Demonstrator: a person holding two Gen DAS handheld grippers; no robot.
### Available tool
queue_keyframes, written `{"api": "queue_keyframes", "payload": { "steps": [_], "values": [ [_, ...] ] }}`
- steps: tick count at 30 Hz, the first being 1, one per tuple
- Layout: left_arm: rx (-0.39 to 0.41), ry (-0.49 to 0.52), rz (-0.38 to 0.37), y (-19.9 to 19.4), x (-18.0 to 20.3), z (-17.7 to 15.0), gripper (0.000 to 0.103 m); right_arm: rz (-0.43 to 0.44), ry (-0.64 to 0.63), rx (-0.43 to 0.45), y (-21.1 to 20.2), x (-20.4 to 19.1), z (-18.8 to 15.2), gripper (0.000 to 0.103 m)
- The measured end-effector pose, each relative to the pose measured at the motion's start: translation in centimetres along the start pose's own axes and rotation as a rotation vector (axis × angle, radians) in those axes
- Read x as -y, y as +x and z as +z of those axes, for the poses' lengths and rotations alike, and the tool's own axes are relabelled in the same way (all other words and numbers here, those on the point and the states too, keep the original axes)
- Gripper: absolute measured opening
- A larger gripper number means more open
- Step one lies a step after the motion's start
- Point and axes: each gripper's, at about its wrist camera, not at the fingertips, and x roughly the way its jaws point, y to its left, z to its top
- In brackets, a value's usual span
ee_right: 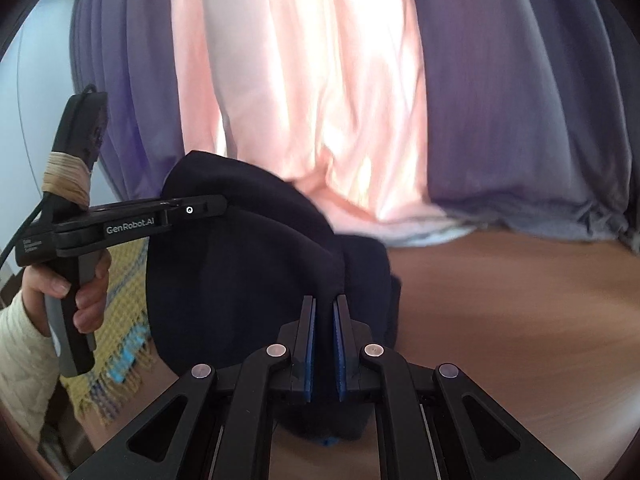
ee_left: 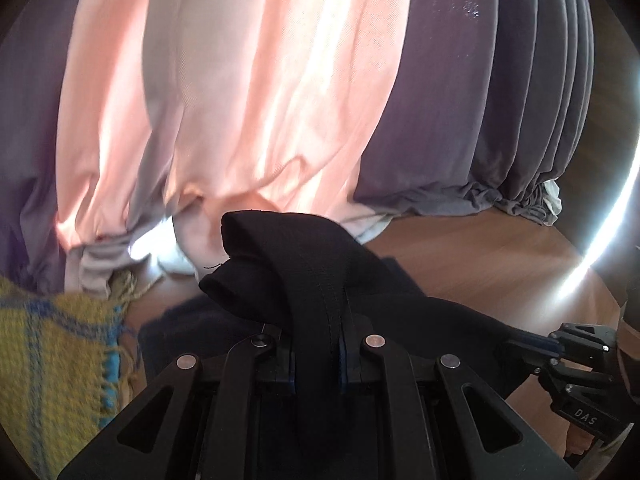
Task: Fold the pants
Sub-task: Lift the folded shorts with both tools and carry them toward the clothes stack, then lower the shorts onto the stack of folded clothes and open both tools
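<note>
The dark navy fabric pants [ee_right: 248, 264] lie bunched on the brown wooden counter [ee_right: 500, 300], in front of the pink and grey-purple curtains [ee_left: 248, 92]. A yellow woven cloth with blue stripes [ee_left: 48, 352] lies just beside the pants on the left.

The left tongs [ee_left: 318, 352] are clamped on a raised fold of the pants; the fabric passes between the blue pads and stands up above them, so this edge is held off the counter, probably to be carried over. In the right wrist view the left tongs meet the far upper edge of the bundle.

The right tongs [ee_right: 324, 344] stand nearly closed, with a narrow gap between the pads. Dark fabric sits at the fingertips, but whether it is pinched cannot be told.

Judgement: the fold is in progress; both edges need equal tension to stay aligned.
</note>
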Motion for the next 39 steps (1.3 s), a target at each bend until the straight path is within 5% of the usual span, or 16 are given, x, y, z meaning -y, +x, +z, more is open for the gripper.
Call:
{"api": "queue_keyframes", "payload": {
  "steps": [3, 5, 6, 7, 20, 27, 39],
  "values": [
    [-0.020, -0.008, 0.010, 0.1, -0.3, -0.5, 0.017, 0.016, 0.009, -0.044, 0.5, 0.0, -0.7, 0.011],
    [-0.045, -0.022, 0.018, 0.4, -0.8, -0.9, 0.018, 0.023, 0.018, -0.071, 0.7, 0.1, -1.0, 0.025],
    [-0.054, -0.028, 0.020, 0.6, -0.9, -1.0, 0.018, 0.025, 0.024, -0.082, 0.9, 0.2, -1.1, 0.043],
    [-0.065, -0.031, 0.024, 0.8, -1.0, -1.3, 0.019, 0.025, 0.029, -0.086, 1.0, 0.3, -1.0, 0.050],
    [-0.124, -0.102, 0.019, 2.2, -2.4, -2.7, 0.025, 0.088, -0.029, 0.031, 1.9, 1.8, 4.7, 0.050],
    [-0.131, -0.126, -0.008, 2.5, -3.1, -3.1, 0.027, 0.176, -0.024, -0.092, 8.0, 2.8, 5.9, 0.043],
    [-0.120, -0.148, -0.049, 2.7, -3.9, -3.6, 0.027, 0.222, -0.029, -0.179, 14.1, 2.5, 7.0, 0.030]
  ]
}}
